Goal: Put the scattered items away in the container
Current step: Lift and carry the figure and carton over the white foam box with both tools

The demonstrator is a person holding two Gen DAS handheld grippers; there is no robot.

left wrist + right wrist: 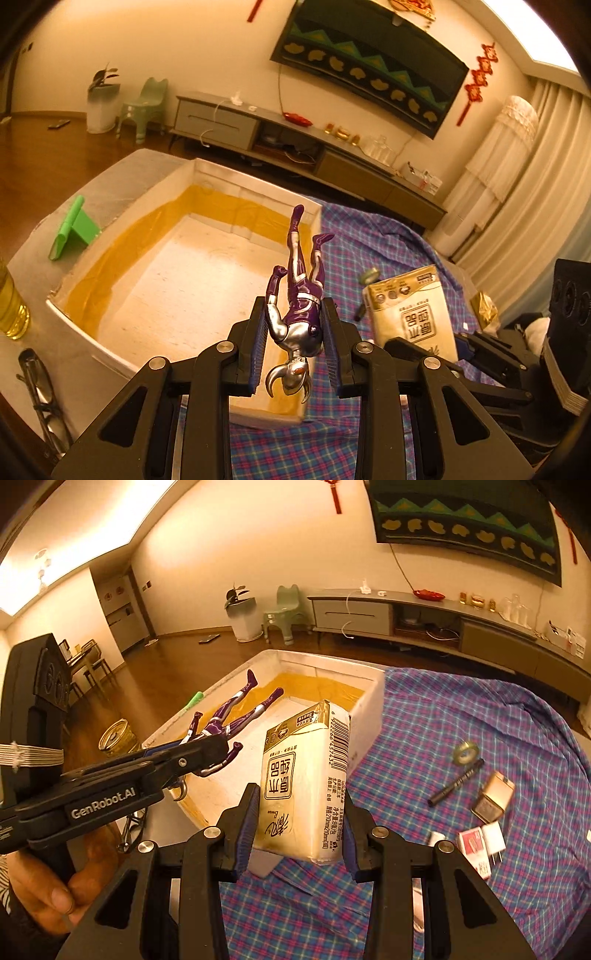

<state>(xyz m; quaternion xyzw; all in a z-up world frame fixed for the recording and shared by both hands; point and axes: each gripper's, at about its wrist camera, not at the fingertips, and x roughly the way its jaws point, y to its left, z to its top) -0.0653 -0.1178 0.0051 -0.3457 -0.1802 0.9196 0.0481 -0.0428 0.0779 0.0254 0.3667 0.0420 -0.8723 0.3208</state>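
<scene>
My left gripper is shut on a purple and silver toy figure, held head down over the near right corner of the white foam box with yellow lining. In the right wrist view the figure hangs over the box from the left gripper. My right gripper is shut on a tissue pack, held upright just right of the box; it also shows in the left wrist view.
On the plaid cloth lie a tape roll, a black marker, a small gold box, a red and white pack and a white plug. A green stand, glasses and a can sit left of the box.
</scene>
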